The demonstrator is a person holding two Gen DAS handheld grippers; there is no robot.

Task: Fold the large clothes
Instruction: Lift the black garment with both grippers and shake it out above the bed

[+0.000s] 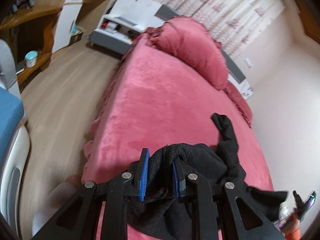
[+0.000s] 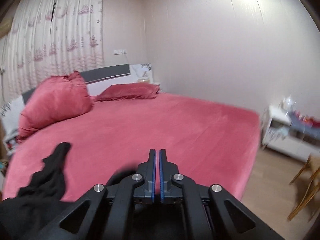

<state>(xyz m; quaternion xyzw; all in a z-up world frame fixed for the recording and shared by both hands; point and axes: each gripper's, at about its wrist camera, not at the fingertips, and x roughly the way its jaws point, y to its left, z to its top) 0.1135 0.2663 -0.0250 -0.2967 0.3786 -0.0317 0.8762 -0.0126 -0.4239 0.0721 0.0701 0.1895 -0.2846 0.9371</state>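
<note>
We hold the black garment point(image 1: 200, 170) bunched in our left hand-held gripper point(image 1: 160, 164), its blue pads clamped on a thick wad of the dark knit. The rest of the cloth hangs and trails to the right over the near end of the bed point(image 1: 160, 104), one loose end point(image 1: 222, 124) reaching out across the pink cover. We judge this grip is there to lift the piece clear so it can be spread flat, since the bed gives the broad surface a large item needs.

Our right hand-held gripper point(image 2: 157, 154) has its jaws drawn nearly together with nothing visible between them, and it hovers above the cover, just beside the garment's trailing part point(image 2: 50, 172). From there it seems placed to take a second edge. The pillows point(image 2: 56, 98) lie well apart, at the headboard end.
</note>
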